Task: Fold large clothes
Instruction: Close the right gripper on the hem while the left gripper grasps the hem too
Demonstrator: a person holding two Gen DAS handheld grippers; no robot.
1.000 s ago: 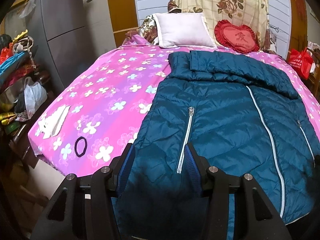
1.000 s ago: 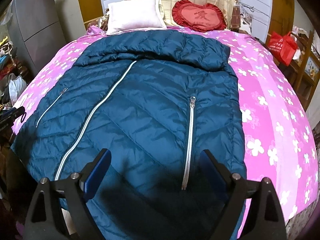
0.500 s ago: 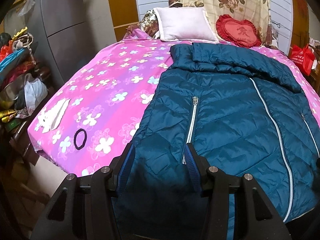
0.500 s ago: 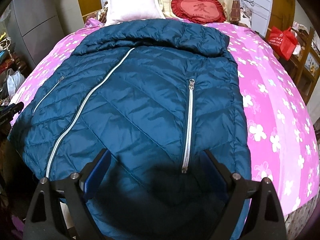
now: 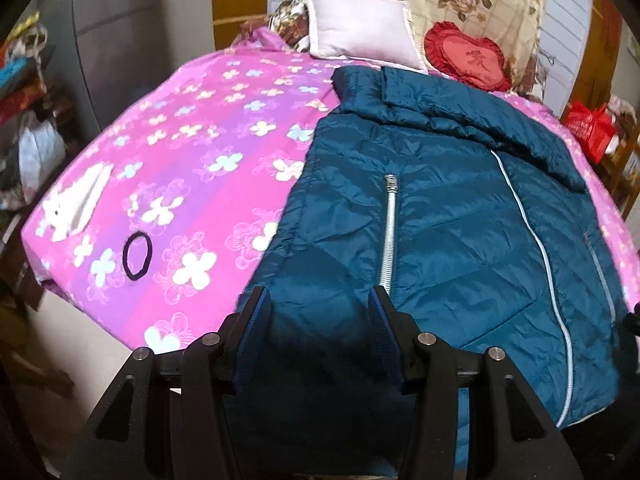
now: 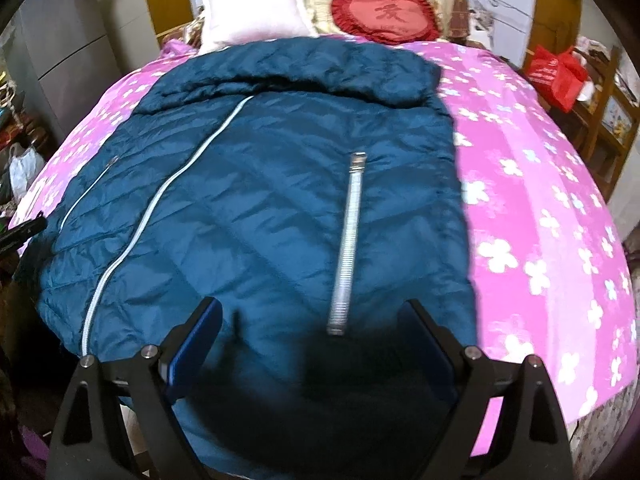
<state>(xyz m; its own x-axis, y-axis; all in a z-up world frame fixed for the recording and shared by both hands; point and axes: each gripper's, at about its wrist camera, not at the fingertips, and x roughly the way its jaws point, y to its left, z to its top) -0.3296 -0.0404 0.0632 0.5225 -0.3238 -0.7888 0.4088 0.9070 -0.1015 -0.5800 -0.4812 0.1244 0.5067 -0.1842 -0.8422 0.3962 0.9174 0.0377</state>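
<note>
A dark teal quilted down jacket (image 5: pixel 460 216) lies front-up on the pink flowered bed (image 5: pixel 192 184), hood toward the pillows, with silver zips down the middle and on the pockets. It also shows in the right wrist view (image 6: pixel 280 216). My left gripper (image 5: pixel 320 320) is open over the jacket's near left hem, with fabric between its fingers. My right gripper (image 6: pixel 312 340) is wide open over the near right hem, just below the pocket zip (image 6: pixel 346 248).
A white pillow (image 5: pixel 360 32) and red heart cushion (image 5: pixel 468 56) sit at the bed's head. A black hair tie (image 5: pixel 138 255) and a white cloth (image 5: pixel 78 204) lie at the bed's left corner. Clutter and a grey cabinet (image 5: pixel 104 40) stand left, a red bag (image 6: pixel 556 76) right.
Both grippers have moved forward and lower over the jacket's near hem. Their jaw openings look unchanged.
</note>
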